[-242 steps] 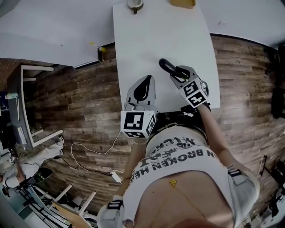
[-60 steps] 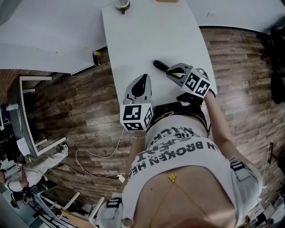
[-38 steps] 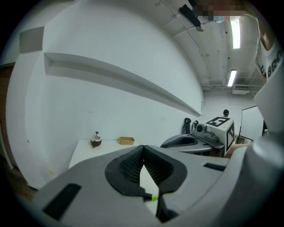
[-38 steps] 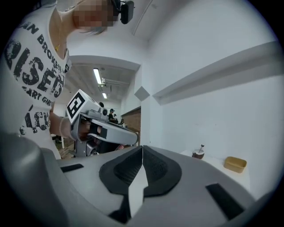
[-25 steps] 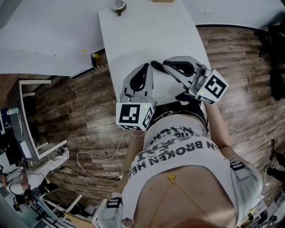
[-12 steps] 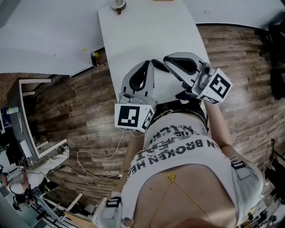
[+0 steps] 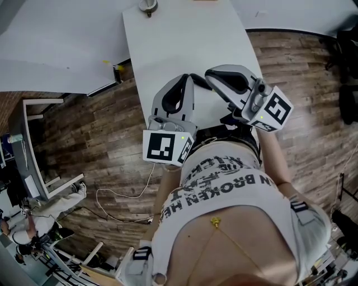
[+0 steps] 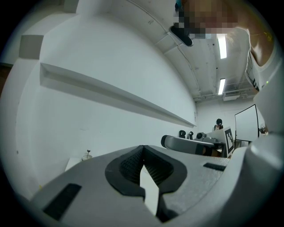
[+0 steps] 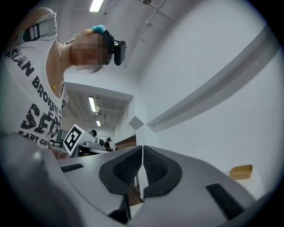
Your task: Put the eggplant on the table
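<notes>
Left gripper [image 7: 184,81], right gripper [image 7: 213,76]: both higher.

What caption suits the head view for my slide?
Left tongs and right tongs, both shut and empty, held side by side over the near end of the white table.

Ahead of my left gripper [image 8: 143,153] the white table [image 7: 179,39] runs bare to its far end, where 1 small round object [image 7: 148,6] stands. My right gripper [image 9: 142,153] crowds close on its right. Far ahead of that one sits 1 tan block [image 9: 242,171].
</notes>
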`<action>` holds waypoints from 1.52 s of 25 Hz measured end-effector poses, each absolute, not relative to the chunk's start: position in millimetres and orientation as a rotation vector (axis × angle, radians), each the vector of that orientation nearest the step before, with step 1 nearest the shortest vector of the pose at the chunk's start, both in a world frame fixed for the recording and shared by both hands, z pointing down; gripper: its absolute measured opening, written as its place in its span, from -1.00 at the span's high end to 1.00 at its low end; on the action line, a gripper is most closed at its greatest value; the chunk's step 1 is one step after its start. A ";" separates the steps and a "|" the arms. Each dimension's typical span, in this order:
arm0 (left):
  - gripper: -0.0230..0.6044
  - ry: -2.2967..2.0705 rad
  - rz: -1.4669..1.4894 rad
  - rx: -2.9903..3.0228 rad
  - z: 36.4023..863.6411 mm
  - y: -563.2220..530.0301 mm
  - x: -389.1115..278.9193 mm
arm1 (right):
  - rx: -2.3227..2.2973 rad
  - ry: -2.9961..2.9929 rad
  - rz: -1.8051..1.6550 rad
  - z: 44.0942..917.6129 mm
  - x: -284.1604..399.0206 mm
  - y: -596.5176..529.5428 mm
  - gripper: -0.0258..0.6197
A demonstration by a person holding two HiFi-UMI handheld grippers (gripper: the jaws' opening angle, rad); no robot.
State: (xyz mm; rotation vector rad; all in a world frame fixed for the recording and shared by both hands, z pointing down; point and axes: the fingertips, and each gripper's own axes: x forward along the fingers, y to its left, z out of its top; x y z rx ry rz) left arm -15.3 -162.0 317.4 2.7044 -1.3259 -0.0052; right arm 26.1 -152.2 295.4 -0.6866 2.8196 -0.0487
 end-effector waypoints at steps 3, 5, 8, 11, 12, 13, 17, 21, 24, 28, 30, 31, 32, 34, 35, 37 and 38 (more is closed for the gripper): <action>0.93 -1.324 -0.009 2.704 316.9 -159.4 -16.1 | -0.706 2.810 -0.046 294.9 26.8 -150.2 0.89; 0.93 -1.322 -0.006 2.705 317.1 -159.4 -16.1 | -0.706 2.806 -0.049 294.3 26.8 -150.3 0.89; 0.93 -1.322 -0.003 2.707 317.1 -159.8 -16.2 | -0.705 2.810 -0.045 293.2 26.1 -151.0 0.89; 0.93 -1.321 -0.003 2.705 316.8 -159.8 -16.3 | -0.707 2.817 -0.042 292.3 25.6 -150.7 0.89; 0.93 -1.321 -0.001 2.704 316.8 -160.4 -16.3 | -0.707 2.819 -0.041 292.2 25.6 -151.1 0.89; 0.93 -1.321 0.002 2.704 316.9 -161.2 -16.3 | -0.707 2.821 -0.040 292.1 25.6 -151.7 0.89; 0.93 -1.325 0.012 2.703 318.2 -161.2 -18.0 | -0.710 2.818 -0.043 291.9 25.0 -151.1 0.89; 0.93 -1.324 0.015 2.705 319.3 -162.4 -17.4 | -0.717 2.822 -0.043 292.9 25.2 -152.6 0.89; 0.93 -1.323 0.016 2.705 320.7 -162.7 -15.8 | -0.721 2.831 -0.040 294.8 25.8 -152.5 0.90; 0.93 -1.323 0.018 2.704 321.1 -160.5 -14.9 | -0.718 2.840 -0.041 295.1 25.9 -150.1 0.90; 0.93 -1.325 0.021 2.704 320.5 -160.0 -14.1 | -0.716 2.840 -0.042 294.0 26.8 -149.6 0.90; 0.93 -1.326 0.027 2.704 320.7 -159.7 -13.6 | -0.715 2.841 -0.043 293.8 27.4 -149.3 0.90; 0.93 -1.328 0.035 2.705 321.3 -159.3 -13.1 | -0.714 2.843 -0.043 294.0 27.8 -148.9 0.90; 0.93 -1.329 0.048 2.706 323.1 -158.8 -12.5 | -0.709 2.848 -0.044 294.9 28.0 -148.6 0.90; 0.93 -1.329 0.050 2.706 323.7 -158.7 -12.5 | -0.707 2.850 -0.044 295.1 27.9 -148.6 0.90; 0.93 -1.330 0.050 2.703 324.0 -158.3 -12.7 | -0.705 2.851 -0.044 294.7 27.7 -148.0 0.90; 0.93 -1.331 0.051 2.702 323.9 -157.7 -12.4 | -0.703 2.852 -0.045 294.3 27.9 -147.3 0.90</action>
